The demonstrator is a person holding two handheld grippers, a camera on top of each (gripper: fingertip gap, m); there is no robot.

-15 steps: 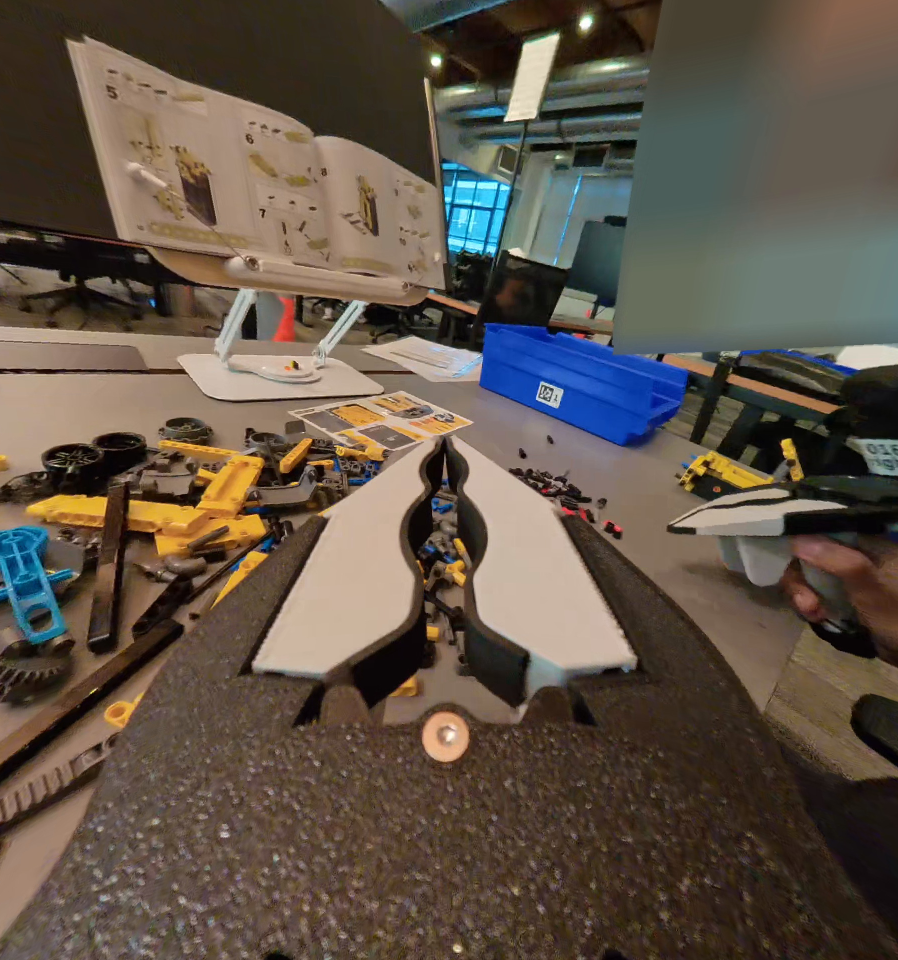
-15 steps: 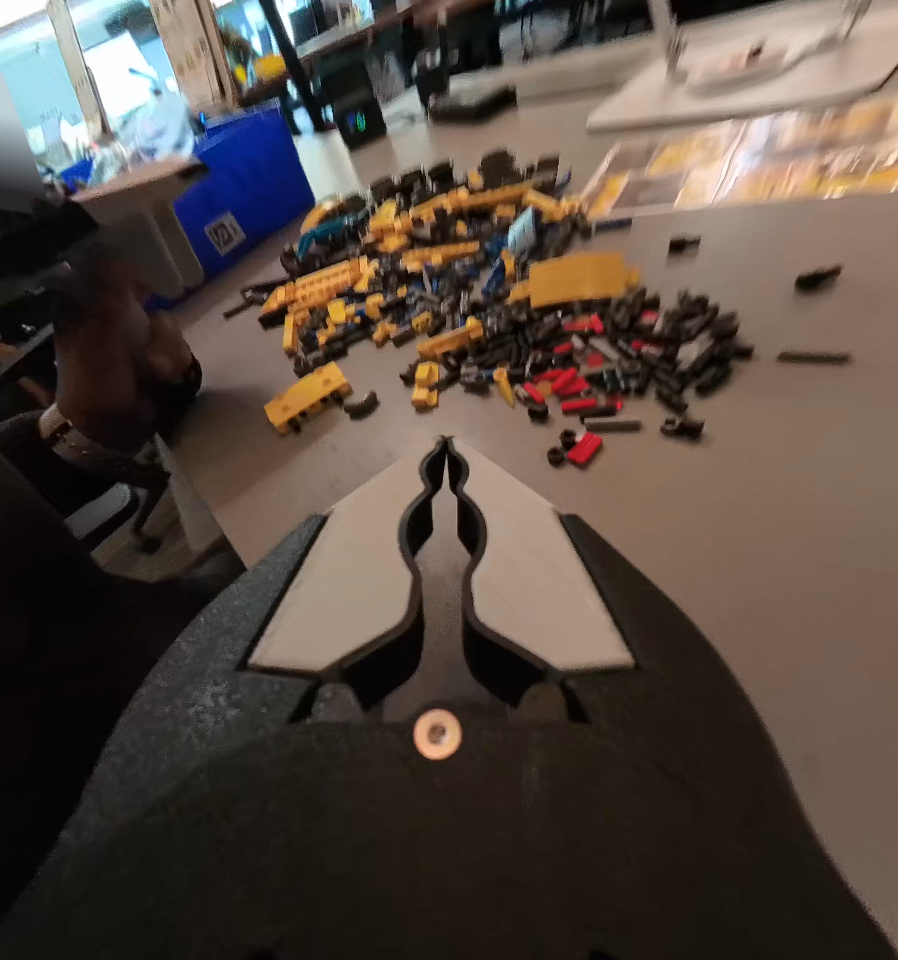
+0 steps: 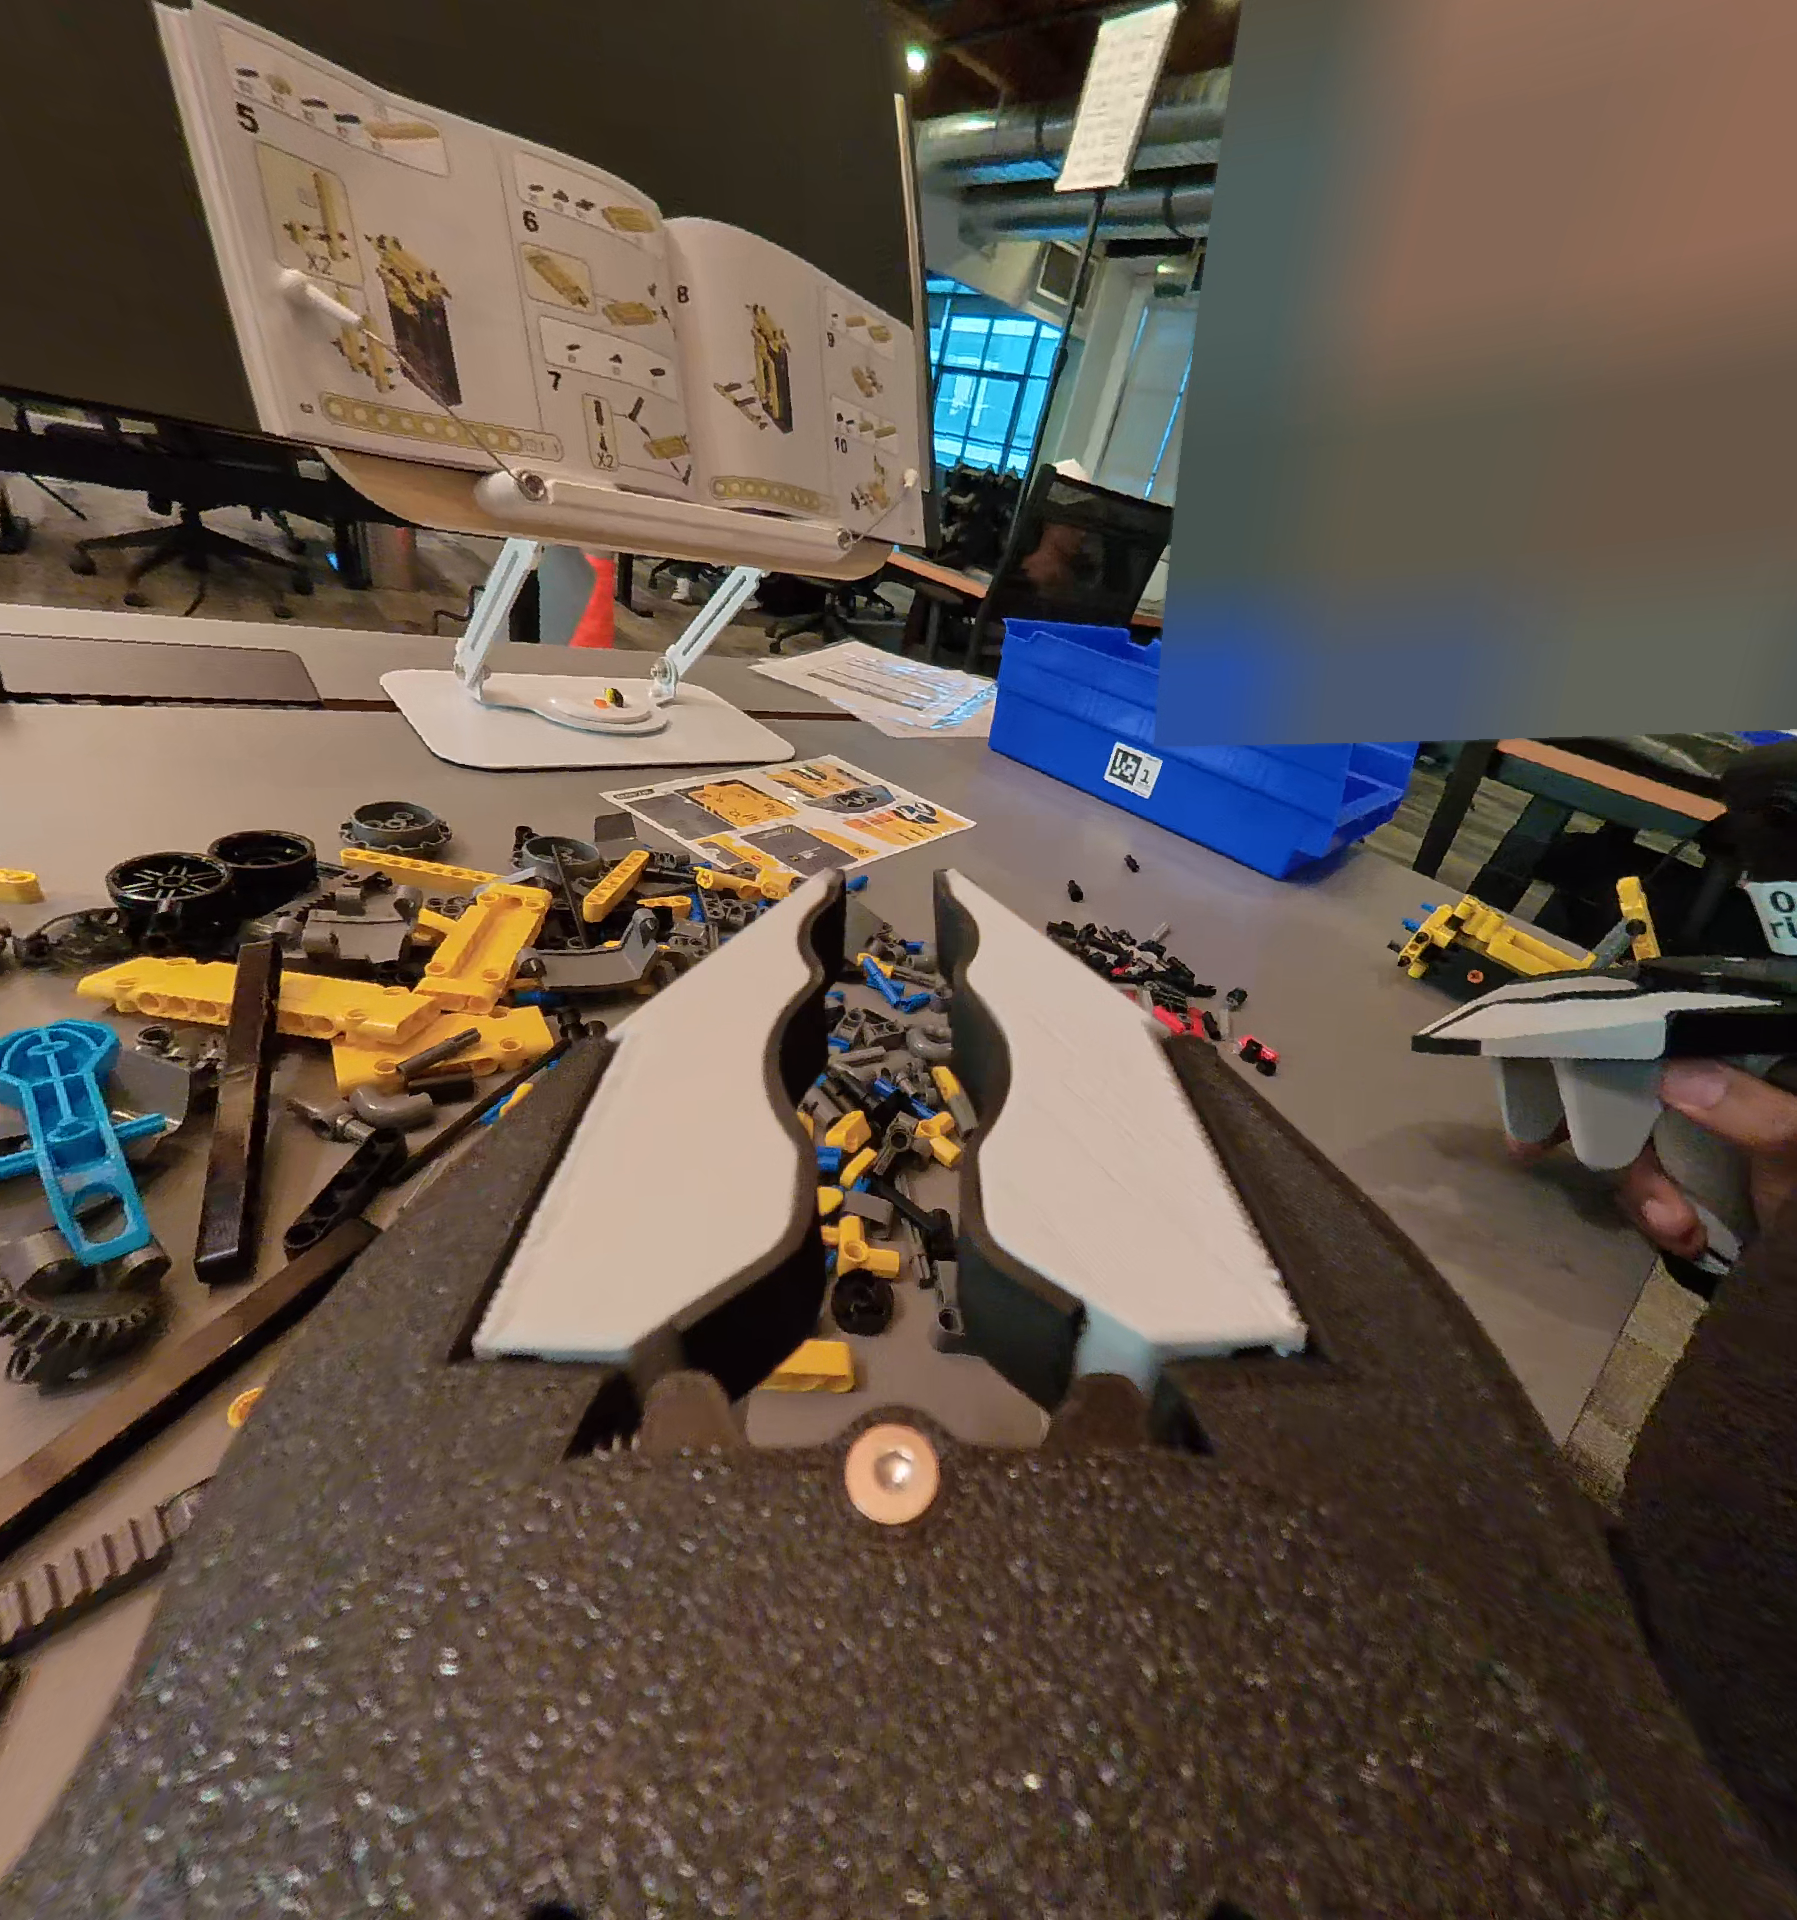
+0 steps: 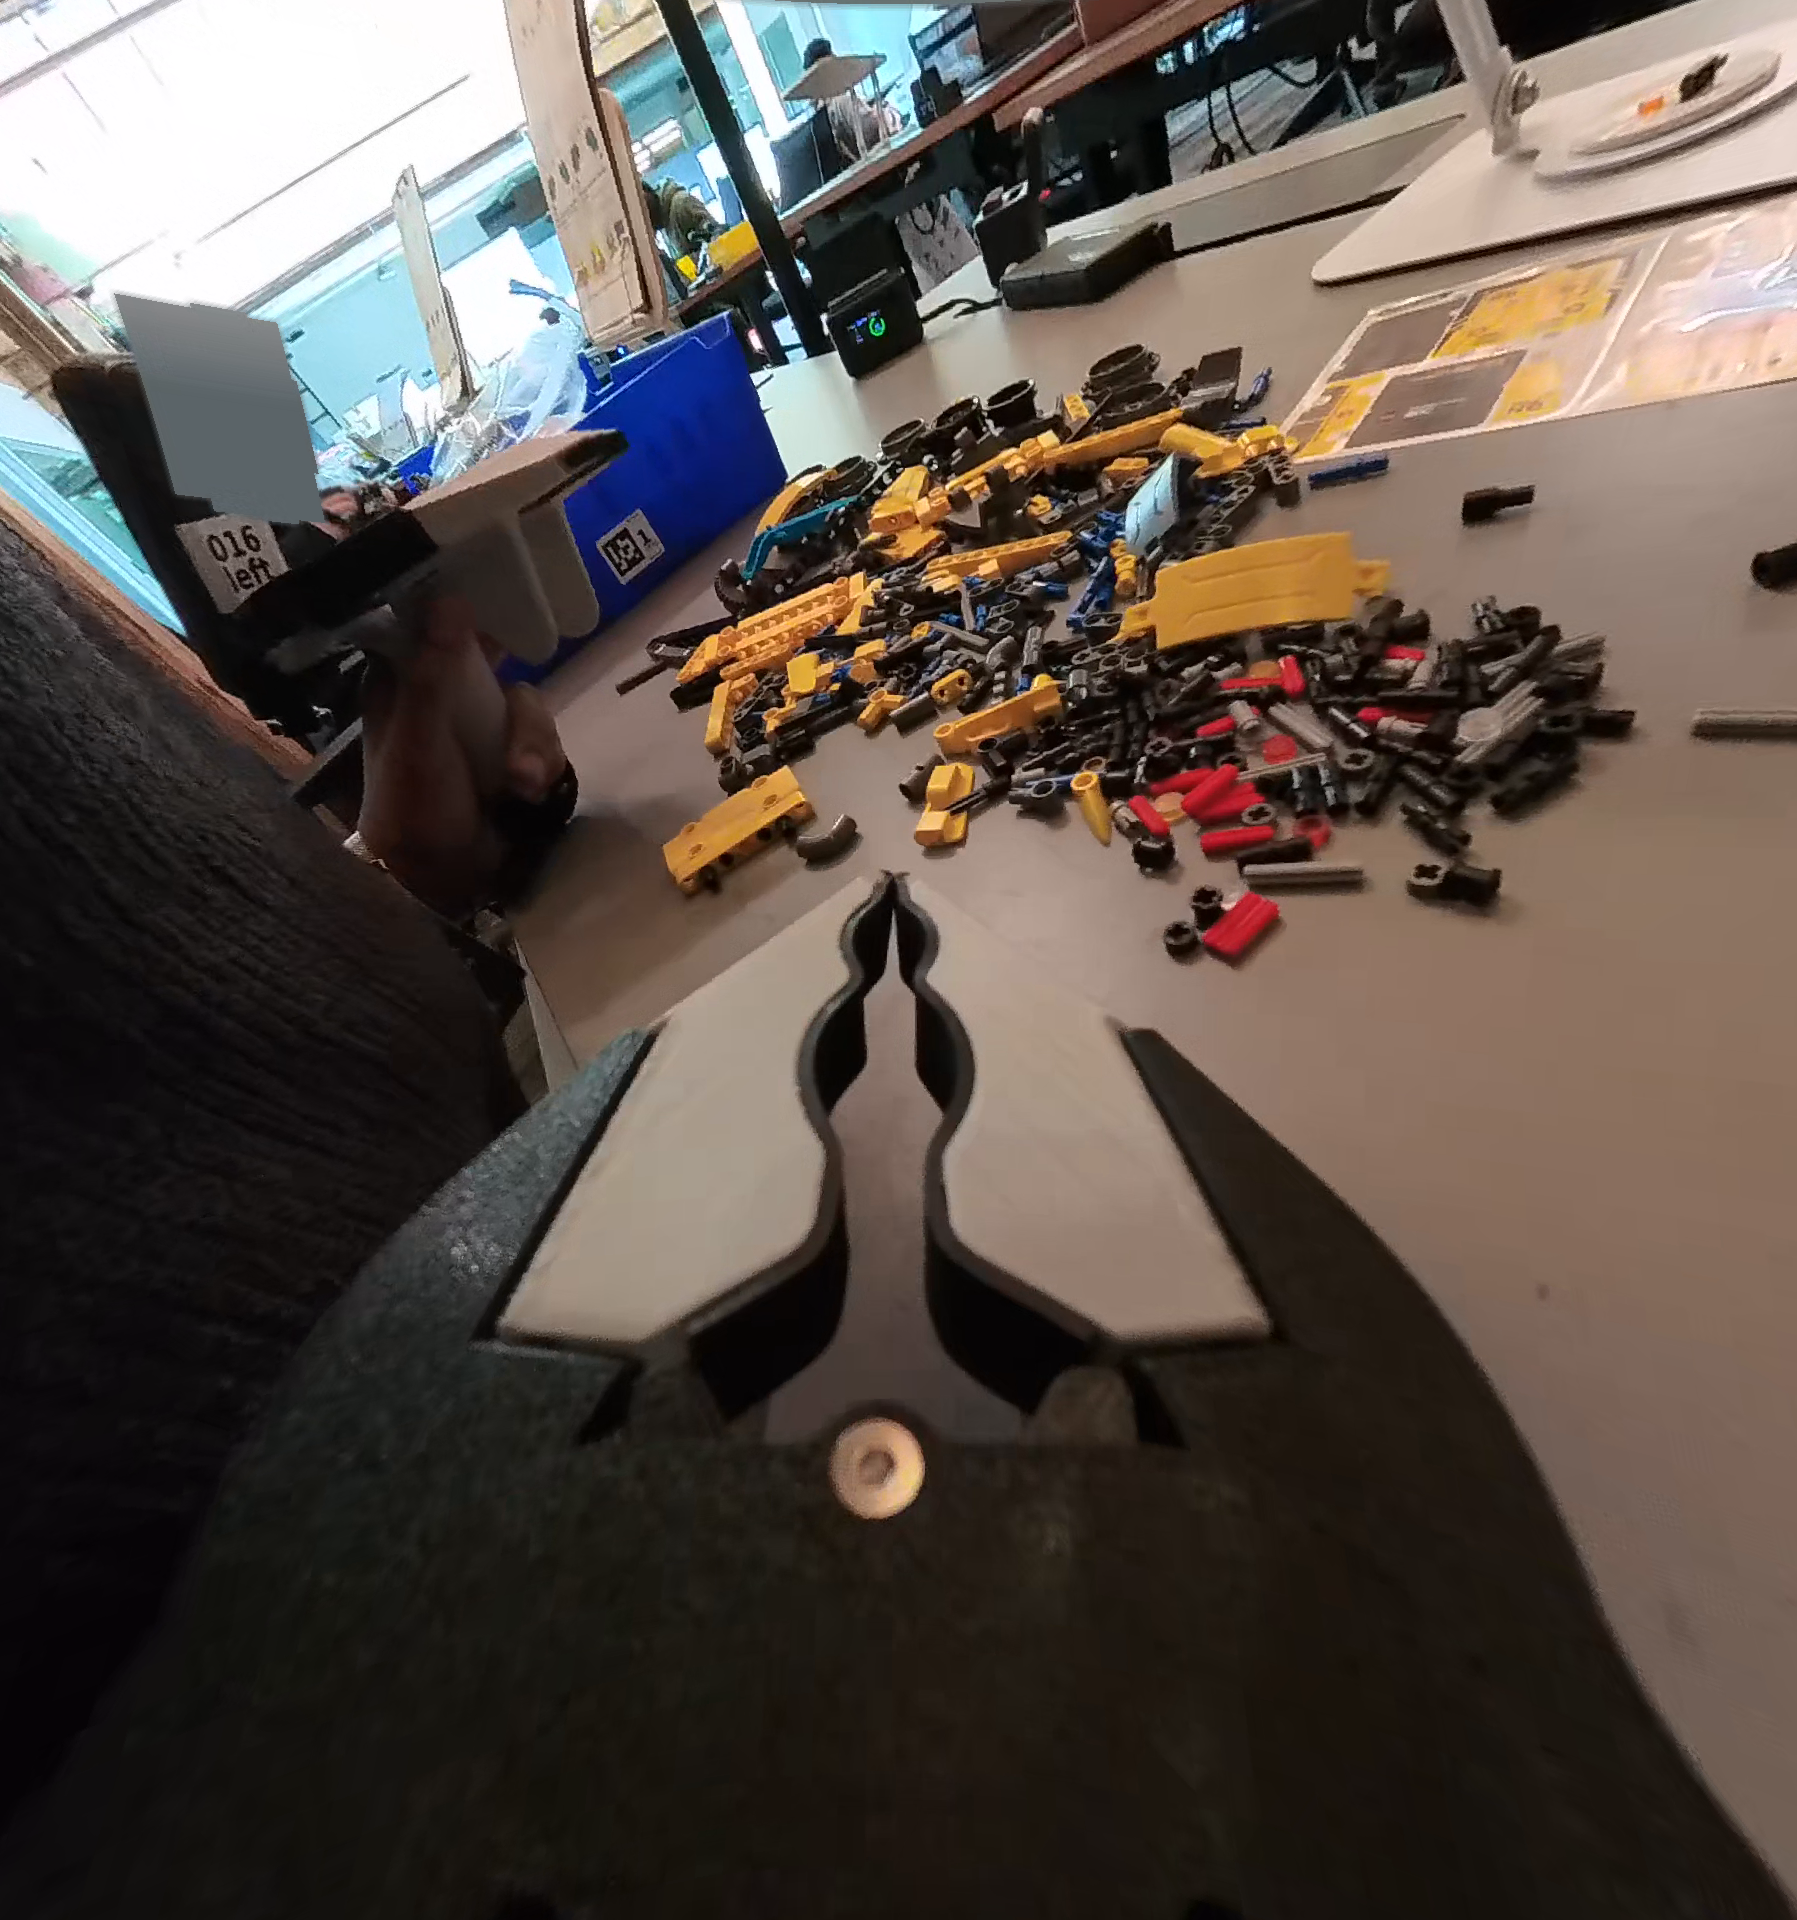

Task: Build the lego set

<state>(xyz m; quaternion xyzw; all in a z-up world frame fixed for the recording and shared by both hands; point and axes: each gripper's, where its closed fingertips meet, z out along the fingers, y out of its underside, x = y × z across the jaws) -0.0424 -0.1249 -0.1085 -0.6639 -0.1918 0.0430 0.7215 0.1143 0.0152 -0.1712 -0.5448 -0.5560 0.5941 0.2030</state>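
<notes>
My left gripper [image 3: 889, 894] is open and empty, low over a pile of small yellow, black and blue building-toy parts [image 3: 883, 1132] on the grey table [image 3: 1393, 1174]. Larger yellow beams [image 3: 354, 1003], black wheels [image 3: 208, 873] and a blue frame piece [image 3: 68, 1122] lie to its left. My right gripper [image 4: 892, 885] is shut on nothing, above bare table just short of the pile of yellow, black and red parts [image 4: 1237, 717]. A yellow block [image 4: 736, 826] lies just ahead of it. Each gripper also shows in the other's view, the right [image 3: 1559, 1023] and the left [image 4: 520, 488].
An open instruction booklet [image 3: 561, 312] sits on a white stand [image 3: 582, 717] at the back. A sticker sheet [image 3: 790, 810] and a blue bin [image 3: 1185, 769] lie behind the parts. A small yellow assembly [image 3: 1476, 935] stands at the right near the table edge. Spacing between my two grippers at the tips: around 25 cm.
My left gripper has opened from shut. My right gripper stays shut, and its view has gone from blurred to steady.
</notes>
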